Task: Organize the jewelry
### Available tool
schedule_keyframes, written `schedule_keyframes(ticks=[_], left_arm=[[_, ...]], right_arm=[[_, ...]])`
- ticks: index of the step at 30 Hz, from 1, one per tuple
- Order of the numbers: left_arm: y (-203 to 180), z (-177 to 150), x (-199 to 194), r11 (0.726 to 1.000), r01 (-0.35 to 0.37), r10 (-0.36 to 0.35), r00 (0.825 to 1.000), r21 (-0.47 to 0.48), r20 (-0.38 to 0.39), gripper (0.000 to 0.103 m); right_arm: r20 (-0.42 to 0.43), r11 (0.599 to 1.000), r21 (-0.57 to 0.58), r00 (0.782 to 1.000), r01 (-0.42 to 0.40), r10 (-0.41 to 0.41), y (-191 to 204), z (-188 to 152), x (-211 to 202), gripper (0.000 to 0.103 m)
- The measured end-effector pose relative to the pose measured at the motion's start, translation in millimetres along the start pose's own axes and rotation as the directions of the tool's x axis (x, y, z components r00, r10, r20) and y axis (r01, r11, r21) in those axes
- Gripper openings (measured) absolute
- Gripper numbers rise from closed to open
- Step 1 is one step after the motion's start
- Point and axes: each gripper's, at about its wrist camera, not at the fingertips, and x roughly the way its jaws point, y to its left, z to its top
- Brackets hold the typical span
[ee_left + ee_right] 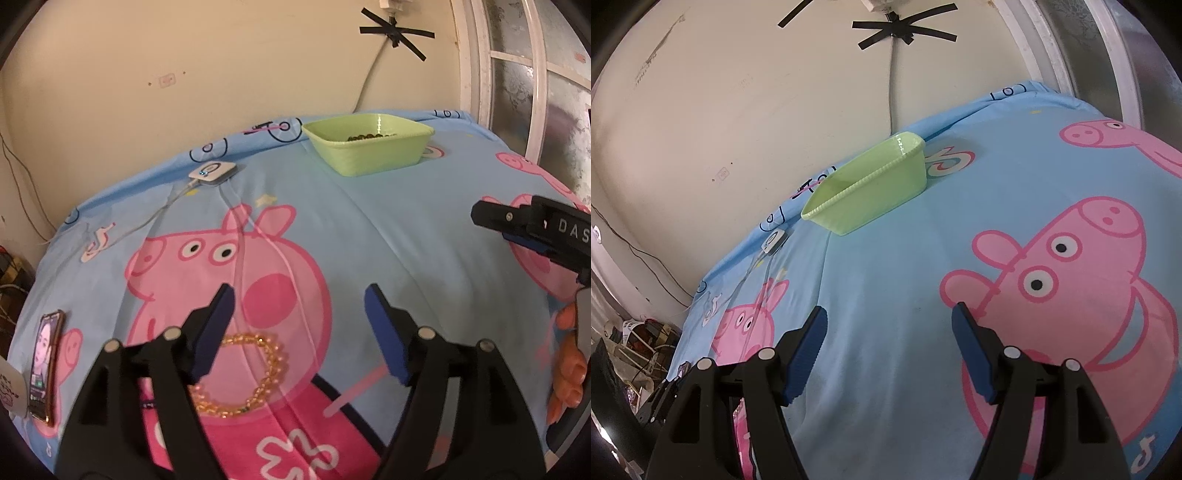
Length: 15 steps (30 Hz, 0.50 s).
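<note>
A gold beaded bracelet (258, 339) lies in a ring on the blue cartoon-pig bedsheet (406, 229). My left gripper (301, 295) hovers open just over it; the left finger covers the ring's left side and the pads touch nothing. At the far edge of the bed stands a light green basket (369, 155) with dark beads (369, 137) inside. My right gripper (890, 314) is open over bare sheet, with nothing between its fingers. It points toward the same basket (871, 192), whose inside is hidden from this side. The right gripper (495, 218) also shows at the right edge of the left wrist view.
A phone (44, 362) with a lit screen lies at the bed's left edge. A small white device (214, 171) with a cable sits left of the basket. A hand (565, 369) holds the right gripper. Behind are a wall and a window frame (480, 74); clutter (635, 347) lies on the floor to the left.
</note>
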Motion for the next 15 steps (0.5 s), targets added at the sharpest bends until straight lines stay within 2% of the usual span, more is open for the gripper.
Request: schedule_keyframes(ticks=[15], left_arm=[[2.2, 0.2, 1.0, 1.000, 0.006, -0.006, 1.000, 0.002, -0.001, 0.071]], right_arm=[[-0.007, 1.000, 0.007, 1.000, -0.002, 0.002, -0.3, 0.3, 0.8, 0.046]])
